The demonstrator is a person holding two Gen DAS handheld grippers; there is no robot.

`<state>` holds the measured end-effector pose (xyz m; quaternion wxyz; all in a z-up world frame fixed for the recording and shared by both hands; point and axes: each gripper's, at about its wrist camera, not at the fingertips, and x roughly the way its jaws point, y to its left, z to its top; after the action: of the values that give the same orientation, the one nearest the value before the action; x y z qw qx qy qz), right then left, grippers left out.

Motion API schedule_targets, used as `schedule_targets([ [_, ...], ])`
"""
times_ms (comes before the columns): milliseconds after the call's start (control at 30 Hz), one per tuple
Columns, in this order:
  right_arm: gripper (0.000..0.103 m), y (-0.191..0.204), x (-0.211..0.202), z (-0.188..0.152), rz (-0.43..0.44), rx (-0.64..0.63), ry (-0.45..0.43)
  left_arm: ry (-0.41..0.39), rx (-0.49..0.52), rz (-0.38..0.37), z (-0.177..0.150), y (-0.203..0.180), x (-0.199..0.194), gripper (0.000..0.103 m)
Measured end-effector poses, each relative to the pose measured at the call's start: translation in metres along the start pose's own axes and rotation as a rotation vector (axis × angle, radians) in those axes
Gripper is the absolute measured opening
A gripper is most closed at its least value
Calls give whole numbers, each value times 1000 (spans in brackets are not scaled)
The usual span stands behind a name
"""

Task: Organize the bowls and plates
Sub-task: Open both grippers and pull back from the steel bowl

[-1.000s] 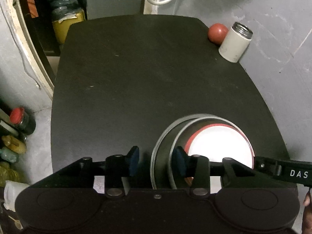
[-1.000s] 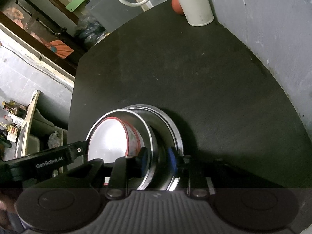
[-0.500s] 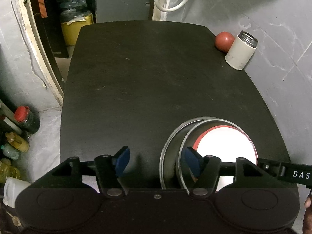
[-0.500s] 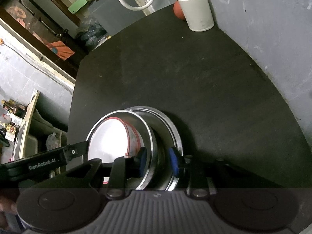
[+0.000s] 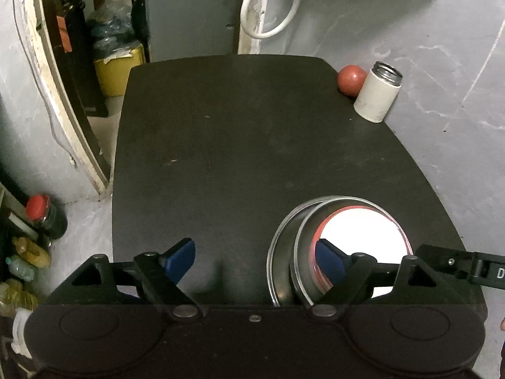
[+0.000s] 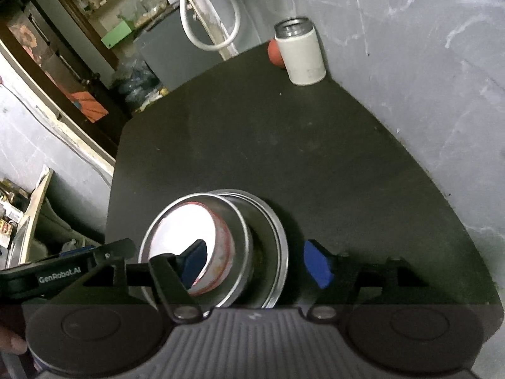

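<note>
Left wrist view. The left tongs (image 5: pixel 255 260) stand wide apart and grip nothing; one blue pad (image 5: pixel 180 259) hangs over bare bench (image 5: pixel 252 145) at 7 o'clock, the other overlaps the stacked dishes at 5 o'clock, though contact cannot be judged. The stack sits near the bench's near-right edge: a steel plate (image 5: pixel 279 252) at the bottom, a steel bowl (image 5: pixel 304 246) nested in it and shifted toward 3 o'clock, and a white red-rimmed bowl (image 5: pixel 363 237) inside that. From the stack toward 12 o'clock the dark bench top is open. At 1 o'clock, on the far-right edge against the grey wall (image 5: pixel 442 47), a white canister (image 5: pixel 377 96) stands just beside a red ball (image 5: pixel 350 79). Past the left bench edge, at 8 o'clock, bottles (image 5: pixel 44 218) stand on the floor. Part of the right tool enters at 4 o'clock.

Right wrist view. The right tongs (image 6: pixel 257 263) are likewise spread and hold nothing; they straddle the stack's right rim, one pad (image 6: pixel 194 263) over the white red-rimmed bowl (image 6: pixel 183 230), the other pad over the bench (image 6: pixel 300 145) just right of the steel plate (image 6: pixel 277 246). The steel bowl (image 6: pixel 243 237) leans toward 9 o'clock within the plate. The stack lies at 7 o'clock, close to the bench's left edge. Open bench runs toward 1 o'clock up to the white canister (image 6: pixel 301 57) and the red ball (image 6: pixel 274 53) behind it, bounded on the right by the wall (image 6: pixel 410 63).
</note>
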<state>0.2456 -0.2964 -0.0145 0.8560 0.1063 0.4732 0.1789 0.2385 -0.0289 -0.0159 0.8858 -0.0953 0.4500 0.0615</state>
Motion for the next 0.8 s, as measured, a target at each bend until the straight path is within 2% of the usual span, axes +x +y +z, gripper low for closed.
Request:
schedule_targets([
  [200, 84, 10, -21, -13, -21, -6, -76, -62, 31, -12, -5, 4, -17, 99],
  [333, 91, 16, -34, -22, -40, -11, -129, -107, 33, -32, -12, 9, -28, 102],
  [600, 101, 25, -56, -47, -50, -31, -212, -175, 50, -57, -32, 16, -47, 102],
  [800, 103, 32, -72, -64, -71, -46, -297, -213, 40, -57, -45, 21, -62, 102],
])
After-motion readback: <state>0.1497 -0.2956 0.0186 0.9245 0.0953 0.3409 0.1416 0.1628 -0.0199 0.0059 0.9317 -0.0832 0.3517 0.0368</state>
